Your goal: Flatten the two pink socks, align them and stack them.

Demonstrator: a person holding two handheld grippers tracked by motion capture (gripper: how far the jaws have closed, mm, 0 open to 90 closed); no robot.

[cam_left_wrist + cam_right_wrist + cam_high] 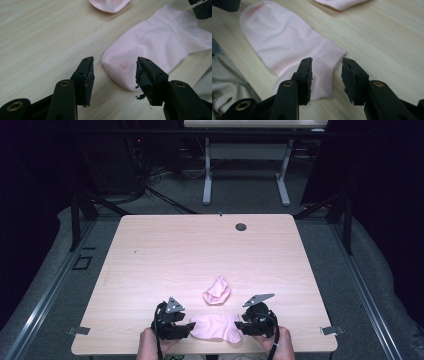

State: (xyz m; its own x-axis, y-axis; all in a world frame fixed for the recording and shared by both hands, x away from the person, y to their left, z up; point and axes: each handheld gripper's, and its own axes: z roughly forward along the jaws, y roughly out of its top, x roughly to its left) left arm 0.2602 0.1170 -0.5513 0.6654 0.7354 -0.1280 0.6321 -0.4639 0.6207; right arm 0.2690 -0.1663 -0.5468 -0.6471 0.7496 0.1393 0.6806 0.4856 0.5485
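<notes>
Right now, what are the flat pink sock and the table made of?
The flat pink sock looks like soft knitted fabric, probably cotton: matte, with gentle wrinkles and a stitched toe seam. The table looks like pale wood, perhaps a printed laminate: fine straight grain lines and a smooth, slightly shiny surface.

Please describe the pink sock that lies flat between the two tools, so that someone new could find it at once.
Start at the wooden table and go to its near edge, where the left tool and right tool face each other. The flat pink sock stretches between them, its ends between their open jaws. The other pink sock, farther in, is bunched up.
</notes>
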